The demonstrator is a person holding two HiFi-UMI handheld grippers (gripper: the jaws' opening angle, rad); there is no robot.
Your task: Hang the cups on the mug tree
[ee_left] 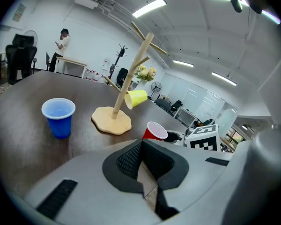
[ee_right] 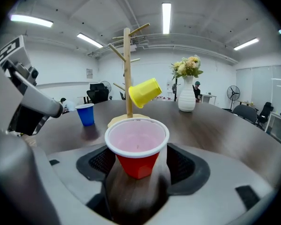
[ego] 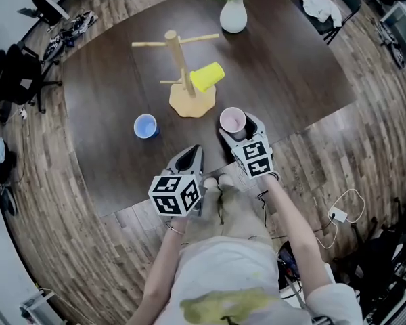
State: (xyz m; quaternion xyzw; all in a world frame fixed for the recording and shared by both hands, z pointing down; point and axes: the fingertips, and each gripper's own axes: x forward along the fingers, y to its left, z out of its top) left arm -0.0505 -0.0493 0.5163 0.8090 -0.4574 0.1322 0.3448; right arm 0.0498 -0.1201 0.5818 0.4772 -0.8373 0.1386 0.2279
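dark wood table [ego: 108, 93] in an open office. a yellow cup [ego: 207, 77] is hung on a low peg of the tree [ego: 181, 59]; a blue cup [ego: 145, 126] stands to its left. the red cup [ee_right: 136, 146] stands upright between the parted jaws of the right gripper [ego: 242, 128], unpressed. the left gripper [ego: 191, 156] is closed, empty. the red cup is judged light, thin and crushable: to be held mid-wall, gently

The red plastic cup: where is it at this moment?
The red plastic cup stands upright on the dark wooden table, right of centre in the head view, between the open jaws of the right hand-held gripper, near the wooden mug tree.
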